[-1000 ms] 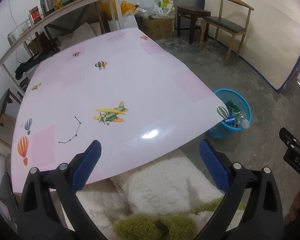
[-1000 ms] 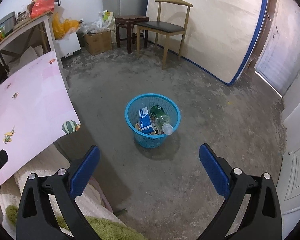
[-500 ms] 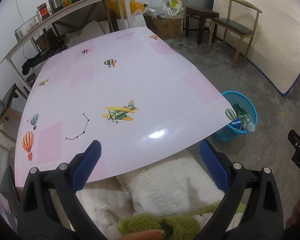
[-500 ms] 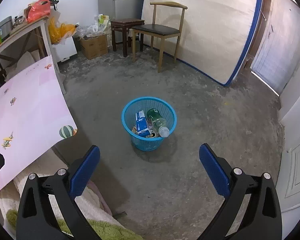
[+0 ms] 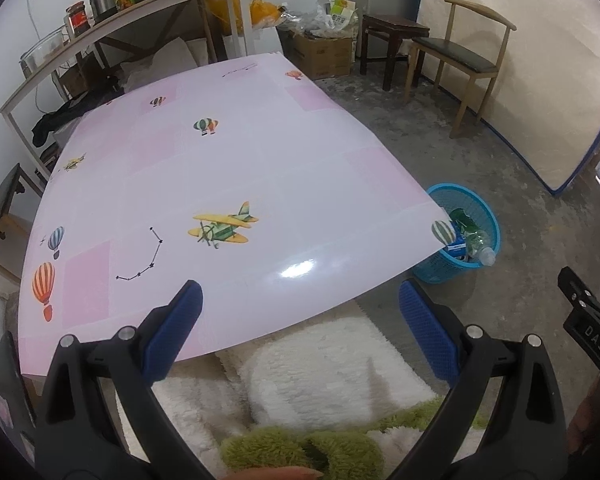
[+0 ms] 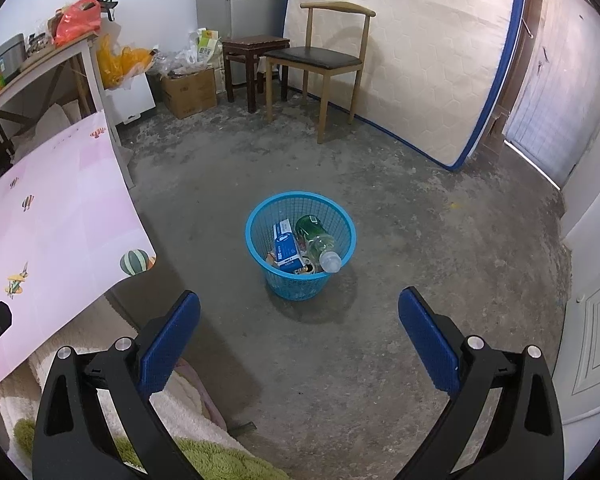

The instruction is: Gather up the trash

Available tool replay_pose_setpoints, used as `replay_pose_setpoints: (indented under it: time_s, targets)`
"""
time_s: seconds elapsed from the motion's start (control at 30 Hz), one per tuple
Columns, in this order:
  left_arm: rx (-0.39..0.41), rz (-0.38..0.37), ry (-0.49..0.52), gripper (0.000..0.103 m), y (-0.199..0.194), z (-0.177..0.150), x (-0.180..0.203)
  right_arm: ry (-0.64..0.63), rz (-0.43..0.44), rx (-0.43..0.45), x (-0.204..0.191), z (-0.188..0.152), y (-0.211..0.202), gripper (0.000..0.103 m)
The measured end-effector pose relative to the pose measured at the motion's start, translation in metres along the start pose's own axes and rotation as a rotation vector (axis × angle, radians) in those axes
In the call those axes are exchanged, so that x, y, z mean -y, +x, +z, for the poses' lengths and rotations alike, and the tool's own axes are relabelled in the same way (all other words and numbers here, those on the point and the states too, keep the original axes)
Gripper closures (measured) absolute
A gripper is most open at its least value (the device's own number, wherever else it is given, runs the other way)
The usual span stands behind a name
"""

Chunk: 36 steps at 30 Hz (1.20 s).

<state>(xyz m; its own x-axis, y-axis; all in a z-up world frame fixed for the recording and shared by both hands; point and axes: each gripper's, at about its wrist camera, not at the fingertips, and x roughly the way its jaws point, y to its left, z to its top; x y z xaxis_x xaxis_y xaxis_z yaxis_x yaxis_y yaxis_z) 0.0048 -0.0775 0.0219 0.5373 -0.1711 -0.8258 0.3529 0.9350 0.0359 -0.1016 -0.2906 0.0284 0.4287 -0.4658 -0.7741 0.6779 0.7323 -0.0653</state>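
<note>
Both grippers are released and empty. The left gripper (image 5: 300, 332) has its blue pads wide apart at the bottom of the left wrist view, over the near edge of the table (image 5: 228, 152) with its pink cartoon-print cover. The right gripper (image 6: 300, 336) is equally spread at the bottom of the right wrist view, over bare concrete floor (image 6: 420, 240).

Change over the last second: small. In the left view the table has slid slightly down-frame and shows more of its far edge; in the right view the blue mesh basket (image 6: 256, 240) has drifted a little up and away from the pads. I read this as both hands drawing back, not approaching anything.

Location of trash: inside the basket, centre of the right view; lower right of the left view, just past the table corner. Contents visible: a clear plastic bottle (image 6: 320, 244) with green label, neck resting on the rim, and a blue carton (image 6: 286, 246) beside it. Smaller scraps lie underneath, too small to identify.

The tabletop shows only printed planes and balloons; no loose trash seen on it or on the floor nearby.

Judgement: collection looks complete or very nearly so. Nothing remains in view to pick.
</note>
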Motion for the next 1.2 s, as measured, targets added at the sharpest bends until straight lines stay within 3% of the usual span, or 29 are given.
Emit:
replay_pose_setpoints:
  time_s: [1.2]
  targets:
    - [0.013, -0.051, 0.005, 0.008, -0.0033, 0.0022, 0.0032, 0.002, -0.010, -0.005, -0.0008, -0.0055, -0.0017, 0.006]
